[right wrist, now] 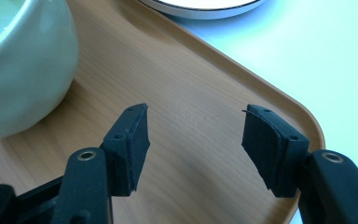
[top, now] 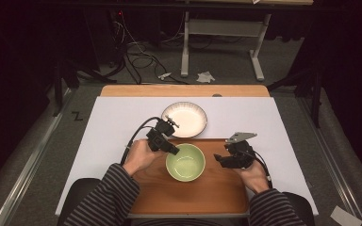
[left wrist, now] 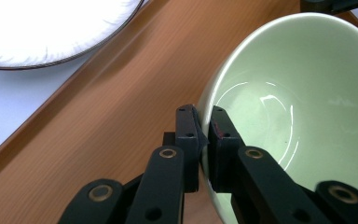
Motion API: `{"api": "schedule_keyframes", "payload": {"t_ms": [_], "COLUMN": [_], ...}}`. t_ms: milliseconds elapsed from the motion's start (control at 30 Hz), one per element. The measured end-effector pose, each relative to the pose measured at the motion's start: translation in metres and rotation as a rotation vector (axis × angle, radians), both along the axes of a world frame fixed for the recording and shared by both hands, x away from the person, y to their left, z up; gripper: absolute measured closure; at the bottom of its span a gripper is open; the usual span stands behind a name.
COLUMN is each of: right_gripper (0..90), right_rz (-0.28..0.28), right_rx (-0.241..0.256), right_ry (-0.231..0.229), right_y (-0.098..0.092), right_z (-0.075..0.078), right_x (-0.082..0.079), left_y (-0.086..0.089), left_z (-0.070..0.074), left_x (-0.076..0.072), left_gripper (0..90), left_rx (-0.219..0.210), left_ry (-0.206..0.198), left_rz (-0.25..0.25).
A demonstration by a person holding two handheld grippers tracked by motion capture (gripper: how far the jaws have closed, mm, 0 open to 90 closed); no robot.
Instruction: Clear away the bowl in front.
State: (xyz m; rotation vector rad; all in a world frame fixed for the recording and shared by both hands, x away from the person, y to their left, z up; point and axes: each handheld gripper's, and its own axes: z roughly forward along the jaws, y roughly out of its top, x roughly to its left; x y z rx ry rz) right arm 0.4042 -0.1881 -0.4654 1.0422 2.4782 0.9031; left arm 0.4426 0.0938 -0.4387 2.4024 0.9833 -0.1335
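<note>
A table (top: 122,117) covered by a white sheet stands on grey carpet, its wooden far edge left bare. On the near half of it, reaching the near edge, lies a wooden tray (top: 202,193), its rounded far right corner also seen in the right gripper view (right wrist: 303,116). A white plate (top: 185,119) with a dark ribbed rim sits on the white sheet just beyond the tray's far edge, a little left of the table's middle; its rim shows in the left gripper view (left wrist: 51,32) and at the top of the right gripper view (right wrist: 205,7).

A pale green bowl (top: 185,162) stands upright on the tray near its far edge, about midway between the tray's left and right edges. It looks empty and glossy inside.

The person's striped sleeves (top: 108,193) come in from the near edge. The left hand (top: 139,157) holds the left gripper (top: 172,149) at the bowl's left rim. In the left gripper view the left gripper (left wrist: 204,133) has its jaws closed down on the bowl (left wrist: 298,93) wall, one jaw outside and one inside the rim.

The right hand (top: 254,176) holds the right gripper (top: 220,159) over the tray just right of the bowl, apart from it. In its own view the right gripper (right wrist: 195,128) has its jaws spread wide with nothing between them, the bare tray behind and the bowl (right wrist: 23,65) off to the left.
</note>
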Motion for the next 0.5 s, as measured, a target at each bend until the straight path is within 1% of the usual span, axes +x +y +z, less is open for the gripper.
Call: {"api": "schedule_keyframes", "payload": {"t_ms": [267, 500], "right_gripper": [42.3, 42.3], "right_rz": [0.002, 0.001], "right_rx": [-0.001, -0.003], "right_ry": [0.000, 0.002], "right_y": [0.0000, 0.0002], "right_z": [-0.0002, -0.0003], "right_x": [0.0002, 0.0000], "left_y": [-0.0028, -0.0039], "left_z": [-0.0049, -0.0074], "left_x": [0.0010, 0.0009], "left_gripper": [85.0, 85.0], "left_rx": [0.013, 0.012], "left_ry": [0.007, 0.007], "left_rz": [-0.005, 0.001]}}
